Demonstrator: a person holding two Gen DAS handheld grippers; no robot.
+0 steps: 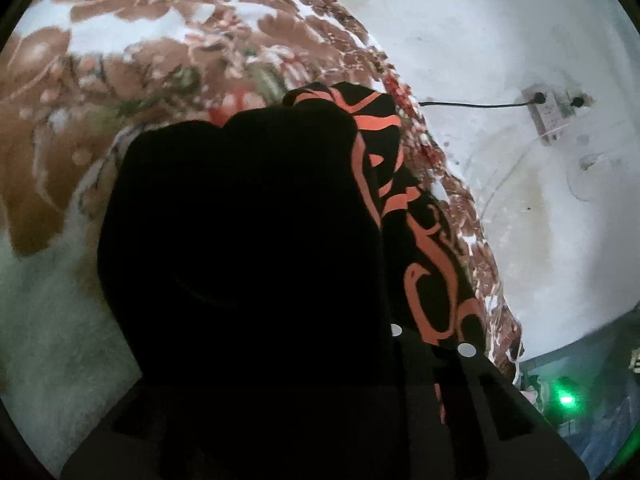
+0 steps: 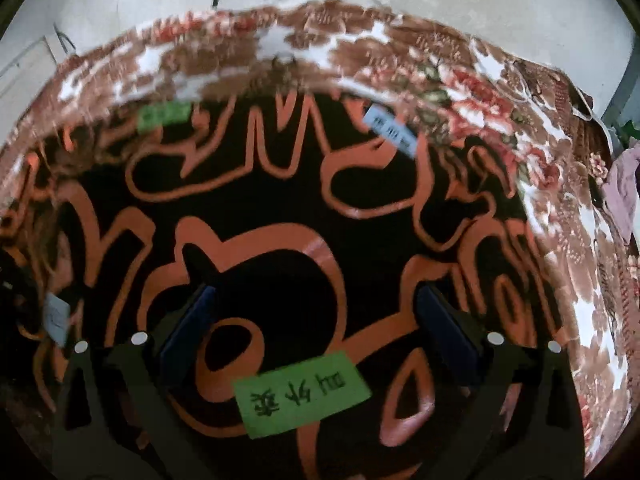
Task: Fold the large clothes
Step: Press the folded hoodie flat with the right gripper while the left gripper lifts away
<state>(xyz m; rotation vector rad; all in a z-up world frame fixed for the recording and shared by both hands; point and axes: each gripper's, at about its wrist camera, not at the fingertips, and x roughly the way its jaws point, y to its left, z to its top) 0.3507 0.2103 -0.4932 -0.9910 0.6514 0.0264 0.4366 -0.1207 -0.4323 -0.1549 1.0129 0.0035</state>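
The black garment with orange line print (image 2: 280, 208) lies spread on a floral brown-and-white blanket (image 2: 500, 128), filling most of the right wrist view. The right gripper (image 2: 316, 304) hovers just above it with its jaws spread wide, nothing between the 2 blue-padded fingers (image 2: 188, 320). A green paper label with handwriting (image 2: 300, 394) sits on the cloth between them; a pale blue label (image 2: 390, 130) and a second green one (image 2: 162, 116) lie near the garment's far edge. In the left wrist view a bunched mass of the same cloth covers the left gripper (image 1: 280, 360) — whether its jaws are apart or closed cannot be told. Beyond the blanket's edge, a white wall (image 1: 500, 40) carries a socket with a black cable (image 1: 548, 114).
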